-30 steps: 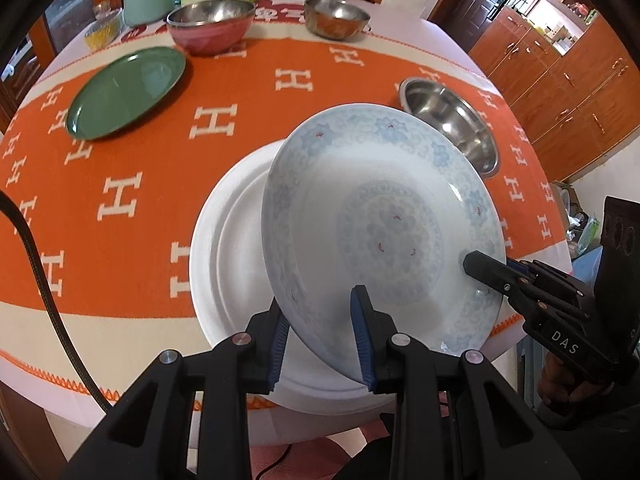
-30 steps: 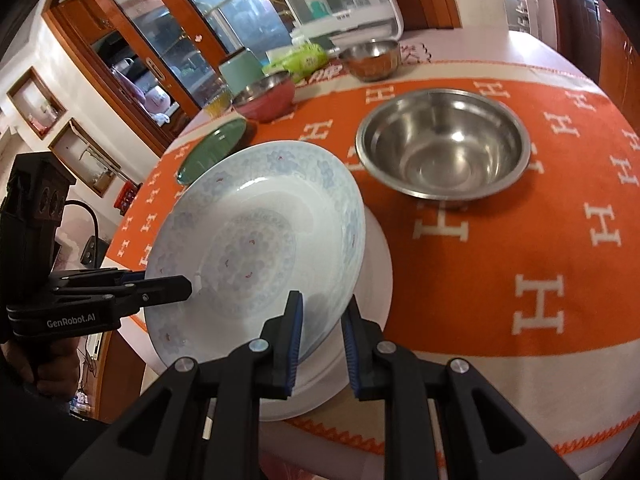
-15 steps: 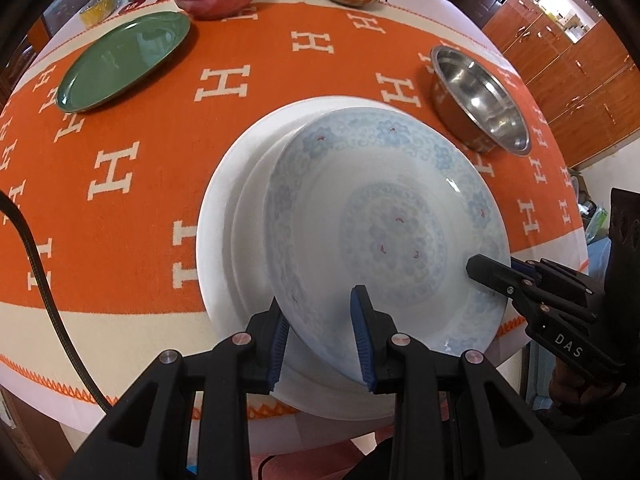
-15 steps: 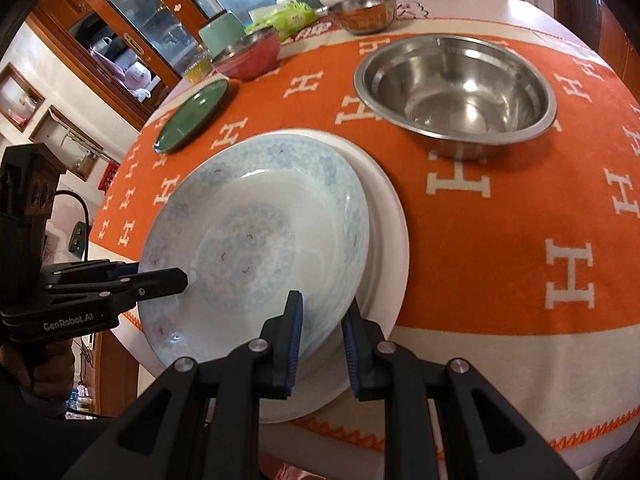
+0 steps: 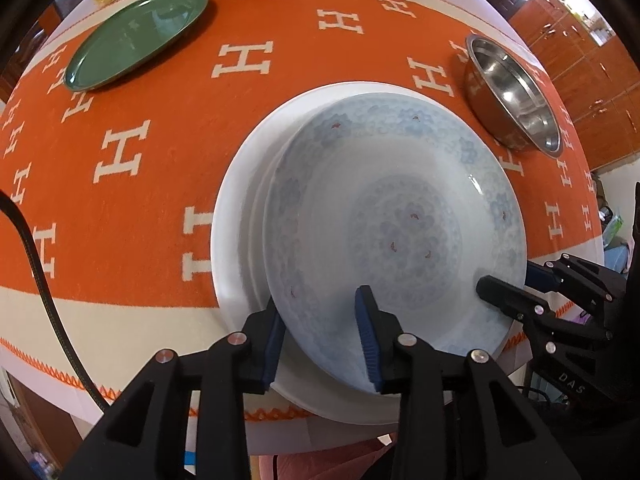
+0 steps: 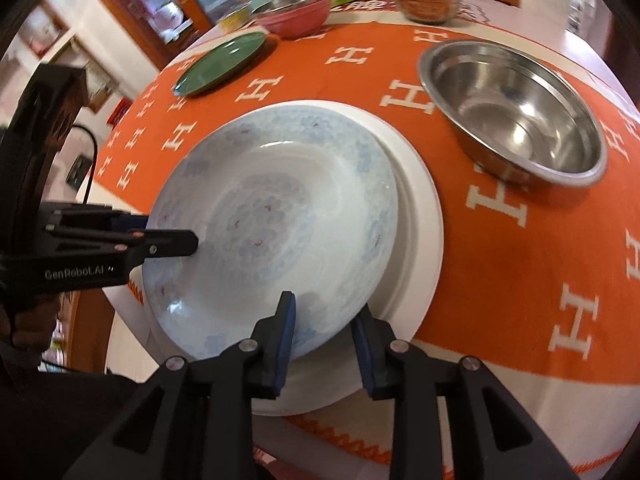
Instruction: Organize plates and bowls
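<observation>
A pale blue patterned plate rests on a larger white plate near the table's front edge. My left gripper straddles the patterned plate's near rim, and its jaws stand wider than before. My right gripper straddles the opposite rim, its jaws also spread. The right gripper's fingers show at the right of the left wrist view. The left gripper's fingers show at the left of the right wrist view.
A steel bowl sits right of the stack, also in the left wrist view. A green plate, a pink bowl and a copper bowl stand farther back on the orange tablecloth.
The patterned plate came down from a tilted hold onto the white plate. Both grippers' jaws have opened wider around its rim.
</observation>
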Tool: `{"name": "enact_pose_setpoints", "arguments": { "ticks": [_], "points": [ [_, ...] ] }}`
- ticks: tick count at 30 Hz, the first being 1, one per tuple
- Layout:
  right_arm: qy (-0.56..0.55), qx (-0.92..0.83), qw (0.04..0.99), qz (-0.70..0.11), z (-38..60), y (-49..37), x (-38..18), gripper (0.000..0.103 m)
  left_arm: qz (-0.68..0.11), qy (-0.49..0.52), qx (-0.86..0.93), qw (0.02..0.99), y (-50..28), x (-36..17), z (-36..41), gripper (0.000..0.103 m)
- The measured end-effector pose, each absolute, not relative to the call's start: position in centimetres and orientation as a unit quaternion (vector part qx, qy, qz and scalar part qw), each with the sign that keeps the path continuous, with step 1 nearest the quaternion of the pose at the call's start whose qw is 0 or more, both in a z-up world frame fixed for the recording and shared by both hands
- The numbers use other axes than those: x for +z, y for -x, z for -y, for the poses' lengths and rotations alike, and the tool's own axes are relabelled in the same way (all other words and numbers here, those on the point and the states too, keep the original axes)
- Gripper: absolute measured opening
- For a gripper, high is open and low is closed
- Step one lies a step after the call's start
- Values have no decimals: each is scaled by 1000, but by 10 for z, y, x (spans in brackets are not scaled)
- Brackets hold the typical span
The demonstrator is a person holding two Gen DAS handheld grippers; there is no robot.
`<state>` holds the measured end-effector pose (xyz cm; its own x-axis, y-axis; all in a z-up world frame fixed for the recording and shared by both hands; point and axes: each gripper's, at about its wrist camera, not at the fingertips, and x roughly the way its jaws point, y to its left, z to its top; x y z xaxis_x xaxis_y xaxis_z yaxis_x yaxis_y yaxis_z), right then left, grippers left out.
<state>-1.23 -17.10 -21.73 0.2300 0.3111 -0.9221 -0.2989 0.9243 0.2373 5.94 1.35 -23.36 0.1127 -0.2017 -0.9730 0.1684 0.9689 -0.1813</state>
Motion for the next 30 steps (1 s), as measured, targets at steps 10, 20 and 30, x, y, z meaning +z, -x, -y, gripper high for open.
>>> {"name": "enact_pose_setpoints", "arguments": {
  "ticks": [10, 20, 30],
  "points": [
    [65, 253, 751, -607, 160, -2, -214, 36, -660, 7, -88, 746, -56, -225, -2, 52],
    [137, 290, 778, -541, 160, -15, -181, 57, -621, 4, -30, 783, -50, -189, 4, 61],
    [170, 299, 809, -476, 192, -22, -157, 57, -557, 33, 40, 829, -43, -152, 7, 68]
  ]
}}
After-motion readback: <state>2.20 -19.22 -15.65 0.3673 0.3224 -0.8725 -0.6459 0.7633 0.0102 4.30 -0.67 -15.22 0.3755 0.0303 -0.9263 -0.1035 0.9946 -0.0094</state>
